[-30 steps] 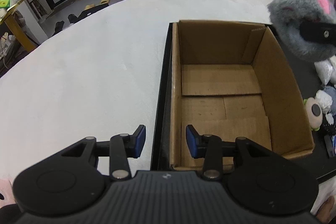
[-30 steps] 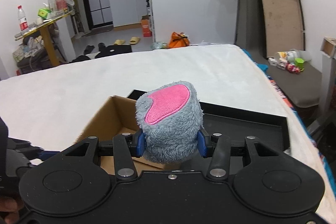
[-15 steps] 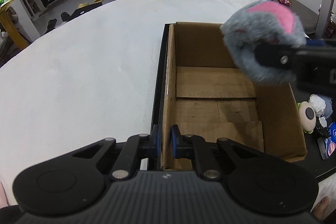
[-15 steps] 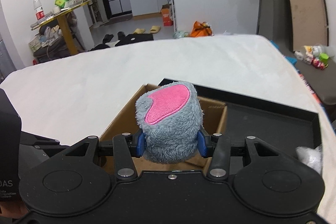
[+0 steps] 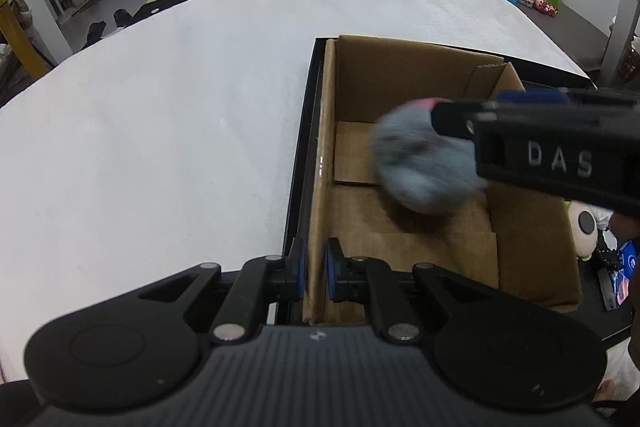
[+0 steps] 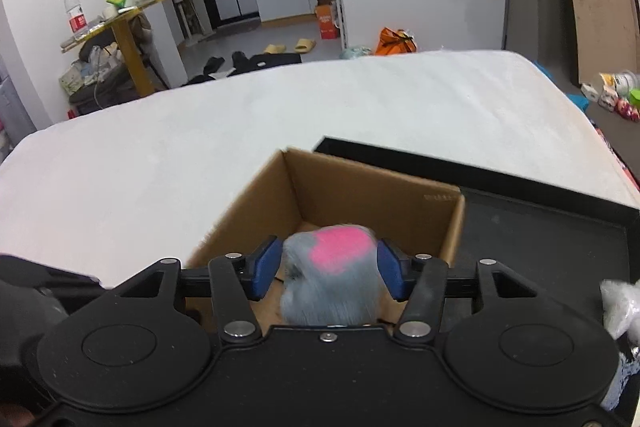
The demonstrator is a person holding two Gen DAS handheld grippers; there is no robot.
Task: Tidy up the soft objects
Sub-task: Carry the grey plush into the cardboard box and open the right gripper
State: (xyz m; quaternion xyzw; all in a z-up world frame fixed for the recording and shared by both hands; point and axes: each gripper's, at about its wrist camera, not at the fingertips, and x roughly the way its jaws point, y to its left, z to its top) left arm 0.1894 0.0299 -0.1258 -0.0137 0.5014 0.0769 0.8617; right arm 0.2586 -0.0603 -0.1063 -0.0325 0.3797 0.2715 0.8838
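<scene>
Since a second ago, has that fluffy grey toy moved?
Yes. The grey plush toy went from beyond the cardboard box's far right corner to over its inside, lower down.

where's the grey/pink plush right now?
The grey plush is blurred over the open cardboard box, right of centre in the left wrist view. In the right wrist view it sits between the opened right tongs, apparently just released.

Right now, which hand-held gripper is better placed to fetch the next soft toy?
Right. The right hand-held gripper is open, the grey plush blurred over the cardboard box. The left hand-held gripper clamps the box wall.
</scene>
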